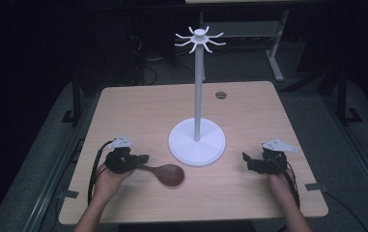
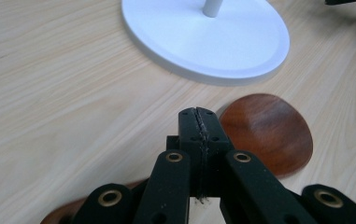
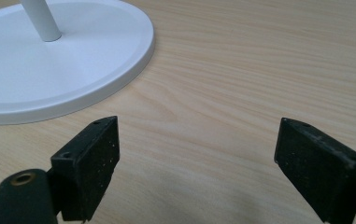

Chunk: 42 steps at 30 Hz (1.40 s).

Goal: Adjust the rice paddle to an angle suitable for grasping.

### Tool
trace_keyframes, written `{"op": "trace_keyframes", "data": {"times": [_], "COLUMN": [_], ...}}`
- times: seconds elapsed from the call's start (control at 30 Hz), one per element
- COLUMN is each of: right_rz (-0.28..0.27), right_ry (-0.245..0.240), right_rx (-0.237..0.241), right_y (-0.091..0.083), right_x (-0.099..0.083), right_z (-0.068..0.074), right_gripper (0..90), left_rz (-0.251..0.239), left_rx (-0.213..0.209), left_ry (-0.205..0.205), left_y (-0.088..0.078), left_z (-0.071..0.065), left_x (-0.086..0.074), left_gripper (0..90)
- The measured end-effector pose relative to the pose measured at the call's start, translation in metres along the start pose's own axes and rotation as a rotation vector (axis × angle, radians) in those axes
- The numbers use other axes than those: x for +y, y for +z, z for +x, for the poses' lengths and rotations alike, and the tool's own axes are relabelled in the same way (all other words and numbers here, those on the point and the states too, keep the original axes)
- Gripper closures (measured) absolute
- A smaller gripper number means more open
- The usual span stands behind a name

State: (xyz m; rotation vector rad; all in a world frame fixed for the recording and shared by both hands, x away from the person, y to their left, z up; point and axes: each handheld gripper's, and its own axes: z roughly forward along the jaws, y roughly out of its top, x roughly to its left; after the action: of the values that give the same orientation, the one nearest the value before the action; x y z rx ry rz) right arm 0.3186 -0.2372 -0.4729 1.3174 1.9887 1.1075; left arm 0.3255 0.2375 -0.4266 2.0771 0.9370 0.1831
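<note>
A dark brown wooden spoon (image 1: 169, 175) lies flat on the table in front of the white stand's round base (image 1: 186, 145). My left gripper (image 1: 145, 158) hovers over the spoon's handle. In the left gripper view its jaws (image 2: 198, 112) are pressed together with nothing visible between them. The spoon's bowl (image 2: 269, 130) shows just past and right of their tips, and the handle runs underneath. My right gripper (image 1: 245, 157) rests at the table's right side, open. Its fingers (image 3: 196, 135) stand wide apart over bare wood, with the stand base (image 3: 49, 70) to their upper left.
The stand's thin white pole rises from the base to a crown of curved hooks (image 1: 200, 37). A round cable hole (image 1: 220, 95) sits near the table's far edge. The wooden table (image 1: 138, 111) is bordered by dark floor and desk legs behind.
</note>
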Motion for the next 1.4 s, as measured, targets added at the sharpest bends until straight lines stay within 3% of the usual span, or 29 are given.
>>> {"op": "trace_keyframes", "data": {"times": [0.43,0.73,1.0,1.13,1.4], "right_rz": [0.0,0.001,-0.003,-0.003,-0.002], "right_ry": [-0.015,-0.02,-0.02,-0.018,-0.023], "right_rx": [0.001,0.003,0.004,0.002,0.002], "right_y": [0.0,0.0,-0.001,-0.001,-0.002], "right_x": [0.0,0.001,0.001,0.001,0.001], "right_z": [0.0,0.002,0.002,0.001,0.001], "right_gripper": [13.7,13.6,13.6,13.7,13.7], "left_rz": [0.015,0.08,0.107,0.118,0.145], "left_rx": [-0.041,-0.024,-0.037,-0.062,-0.085], "left_ry": [0.017,0.059,0.068,0.059,0.081], "left_y": [0.048,0.078,0.082,0.078,0.067], "left_z": [-0.02,-0.035,-0.039,-0.042,-0.049], "left_x": [0.02,0.021,0.019,0.015,0.006], "left_gripper": [89.6,89.6,89.6,89.6,89.6]}}
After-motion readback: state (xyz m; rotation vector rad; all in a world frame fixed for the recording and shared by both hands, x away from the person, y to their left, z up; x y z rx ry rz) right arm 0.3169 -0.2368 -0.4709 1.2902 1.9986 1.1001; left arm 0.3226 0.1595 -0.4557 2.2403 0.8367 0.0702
